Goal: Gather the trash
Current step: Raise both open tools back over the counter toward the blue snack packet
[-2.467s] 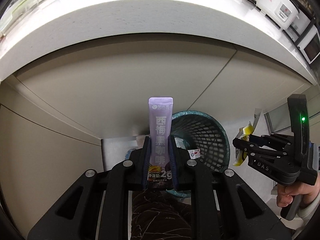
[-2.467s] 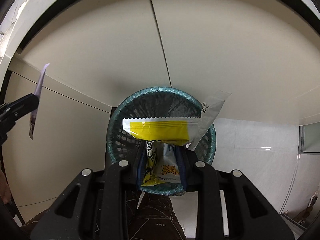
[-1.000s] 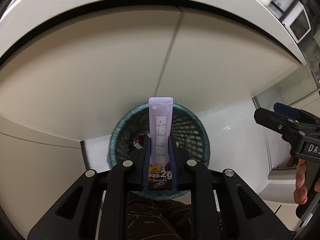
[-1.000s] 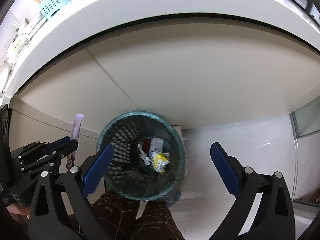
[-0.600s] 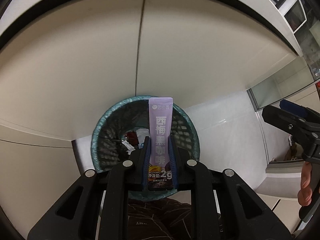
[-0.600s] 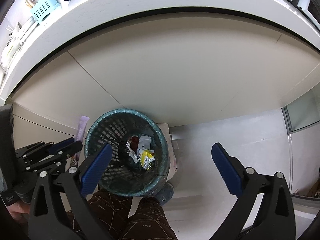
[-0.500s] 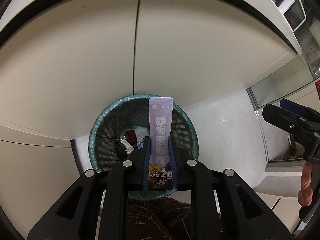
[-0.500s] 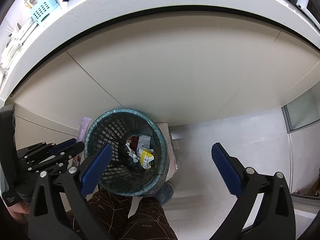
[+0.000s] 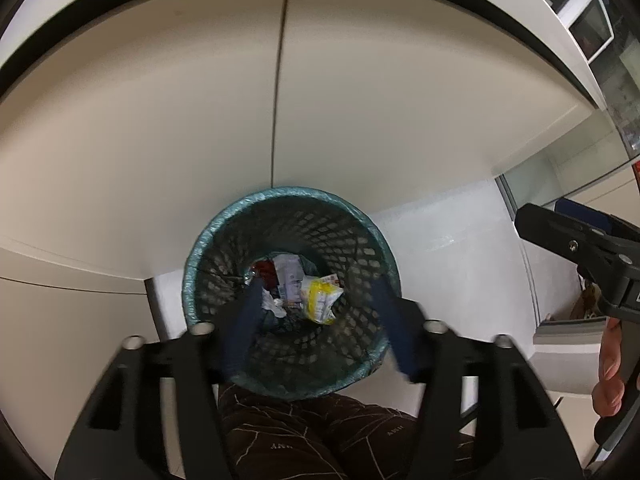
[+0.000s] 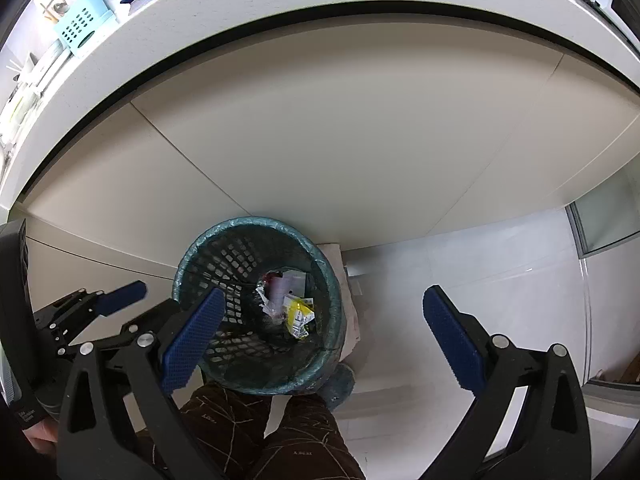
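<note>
Left wrist view: the left gripper [image 9: 320, 312] is seen spread and empty, motion-blurred, directly over the teal mesh wastebasket [image 9: 208, 248]. The drop step is judged complete — crumpled wrappers [image 9: 298, 288], one yellow foil, lie at the basket's bottom. More trash would have to be sought next.

Right wrist view: the right gripper [image 10: 320, 332] is likewise held wide apart, nothing gripped, its ribbed blue pads [image 10: 192, 332] flanking the plastic-lined basket rim, which stands against the smooth beige cabinet [image 10: 340, 128].

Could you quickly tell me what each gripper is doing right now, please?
Left gripper: open, holding nothing, above the trash basket.
Right gripper: open wide, empty.
</note>
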